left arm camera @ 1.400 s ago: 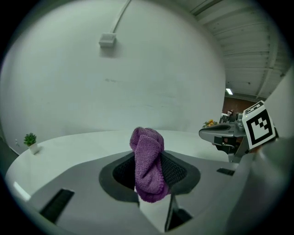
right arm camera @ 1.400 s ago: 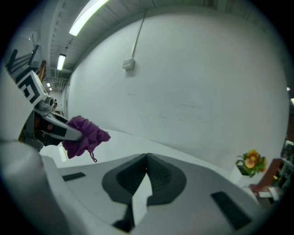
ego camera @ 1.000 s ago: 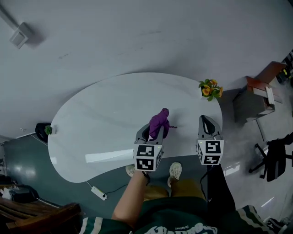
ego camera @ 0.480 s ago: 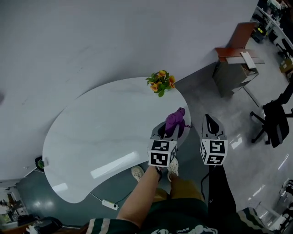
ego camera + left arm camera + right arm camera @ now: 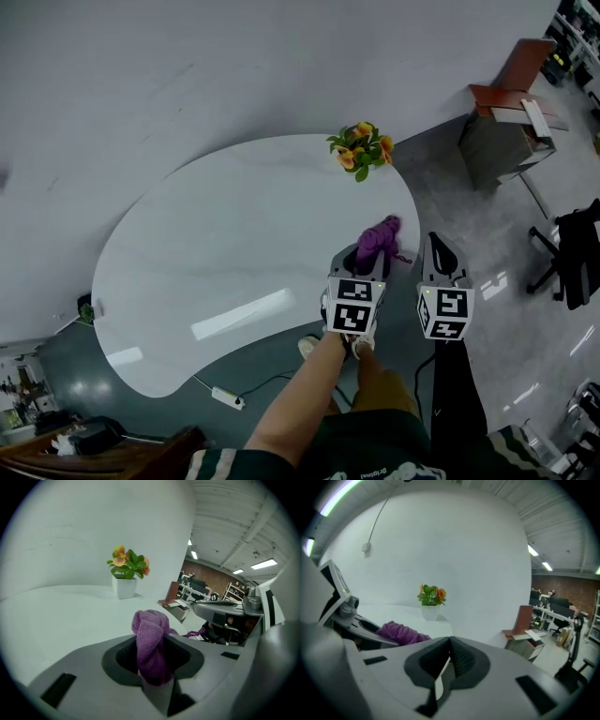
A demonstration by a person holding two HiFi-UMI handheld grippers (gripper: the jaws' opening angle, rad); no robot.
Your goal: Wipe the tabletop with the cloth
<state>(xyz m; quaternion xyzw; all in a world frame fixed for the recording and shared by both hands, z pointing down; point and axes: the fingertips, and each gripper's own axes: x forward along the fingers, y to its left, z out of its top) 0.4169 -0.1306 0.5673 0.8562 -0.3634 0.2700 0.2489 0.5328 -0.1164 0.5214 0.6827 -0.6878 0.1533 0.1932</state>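
Left tool (image 5: 152,667): clamped on the purple cloth (image 5: 150,639), jaws pressed tight into the fabric on both sides.
Cloth in the grip: bunched into an upright wad, its rounded top poking out past the jaw tips, a loose thread trailing off to the right.
Right tool (image 5: 449,660): jaws together, ribbed pads meeting, and nothing is caught between them.
Tool to tool: side by side in the head view, left one a touch further forward, the right one just beside it and off the bench's edge, over the floor.
Markings: each tool carries a marker cube (image 5: 354,317) with black-and-white square patterns, no letters among them; the print on the shirt (image 5: 375,469) is too small to read.
Cloth over bench (image 5: 234,234): it sits at the right-hand rim of the white, kidney-shaped top; whether it touches the surface, I can't tell.
Holding arm: a bare forearm (image 5: 300,403) runs up to the left tool.
Potted flowers (image 5: 361,148): orange blooms, green leaves, white square pot, standing at the bench's far right edge, well beyond the cloth.
Bench surface: glossy, with a bright streak of reflected light near the front.
Floor: a white power strip (image 5: 225,398) with its cord lies under the bench's near edge.
Further right: a brown-topped cabinet (image 5: 511,122) and a black office chair (image 5: 572,253), both well apart from the bench.
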